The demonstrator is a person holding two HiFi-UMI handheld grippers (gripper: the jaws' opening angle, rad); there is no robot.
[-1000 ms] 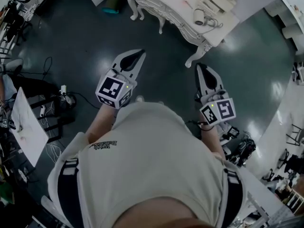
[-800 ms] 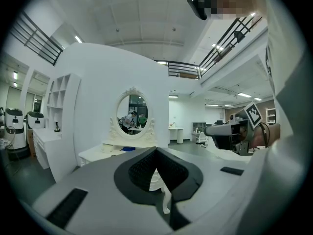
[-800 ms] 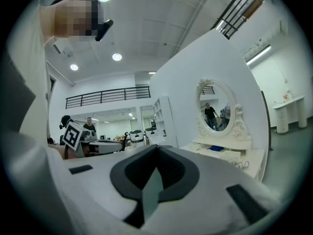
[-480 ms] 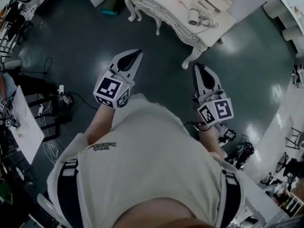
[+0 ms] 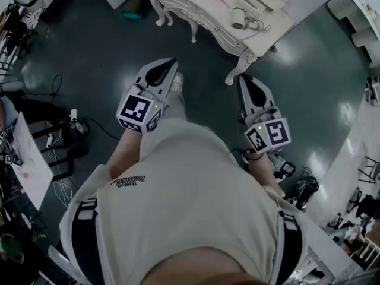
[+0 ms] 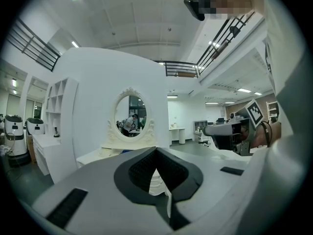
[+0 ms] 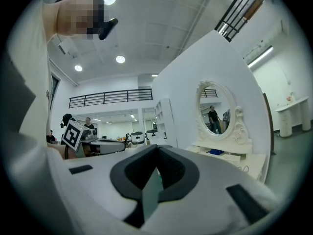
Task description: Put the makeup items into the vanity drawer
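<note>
Since the earlier frame the white carved-leg vanity desk (image 5: 196,3) has slid up and left in the head view, so less of its top shows. A pale shoe (image 5: 176,82) has come into sight just beside the left gripper (image 5: 171,62)

- Left gripper: jaws pressed together, tips meeting, nothing between them. It is held over the dark glossy floor (image 5: 101,46), short of the desk's front edge
- Right gripper (image 5: 242,78): jaws likewise pressed together and empty. It points at the desk, its tip near the foot of the front right leg (image 5: 229,79)
- Task things: all lie on the desk top, apart from both grippers. A small white round object with a looped cord (image 5: 237,18) sits near the front right corner. A thin pink stick (image 5: 221,0) lies further in, toward the middle
- The drawer cannot be made out from above
- Both gripper views look level at the desk's oval mirror in a scrolled white frame (image 6: 130,115)
- The person, in a cream T-shirt (image 5: 190,200), fills the lower head view
</note>
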